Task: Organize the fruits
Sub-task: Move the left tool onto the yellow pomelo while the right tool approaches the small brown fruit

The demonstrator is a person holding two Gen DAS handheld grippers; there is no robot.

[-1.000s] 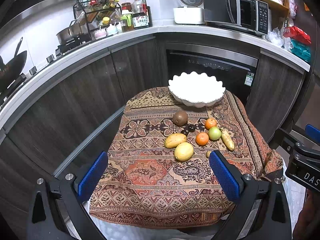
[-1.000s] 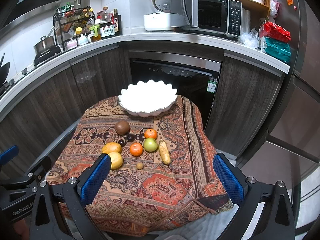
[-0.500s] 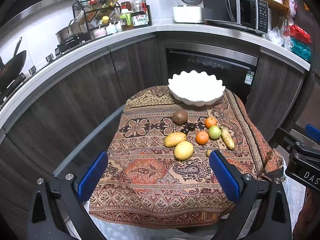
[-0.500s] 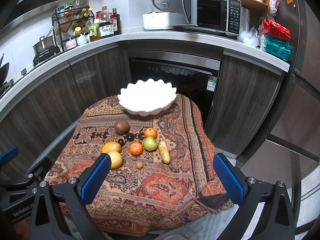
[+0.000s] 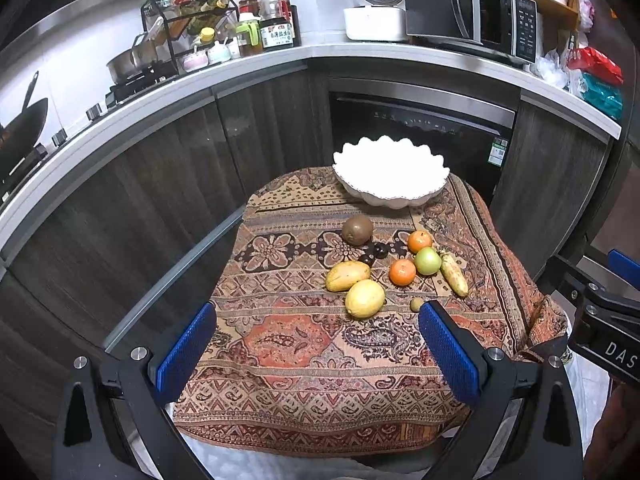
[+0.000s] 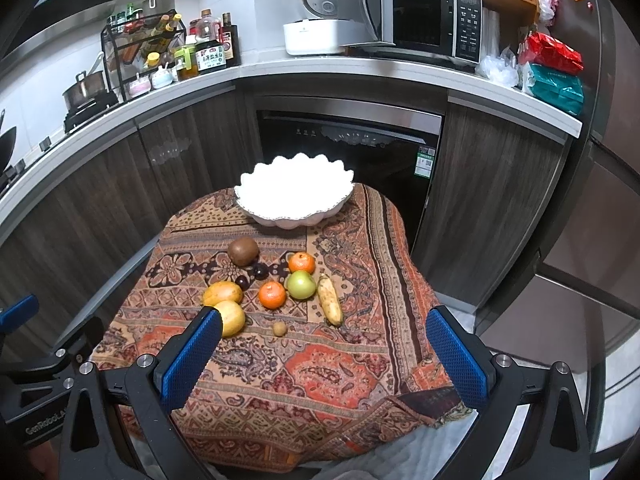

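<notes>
Nothing much has moved: I hold both tools, left tool [image 5: 318, 346] and right tool [image 6: 324, 354], spread wide and empty, short of the fruits [image 6: 272, 294] on the desk [image 6: 320, 368]; bowl [image 6: 294, 194] unfilled, sorting not begun.

Right tool [image 6: 324, 344] open over cloth [image 6: 340, 364] w/ fruits [image 6: 272, 295] near white bowl [image 6: 294, 200].

- One white bowl [image 6: 296, 196]
- Two oranges [image 6: 302, 262] [image 6: 272, 295]
- One kiwi [image 6: 243, 251]
- One green apple [image 6: 301, 285]
- Two dark plums [image 6: 261, 271] [image 6: 241, 282]
- Two yellow fruits [image 6: 222, 293] [image 6: 231, 317]
</notes>
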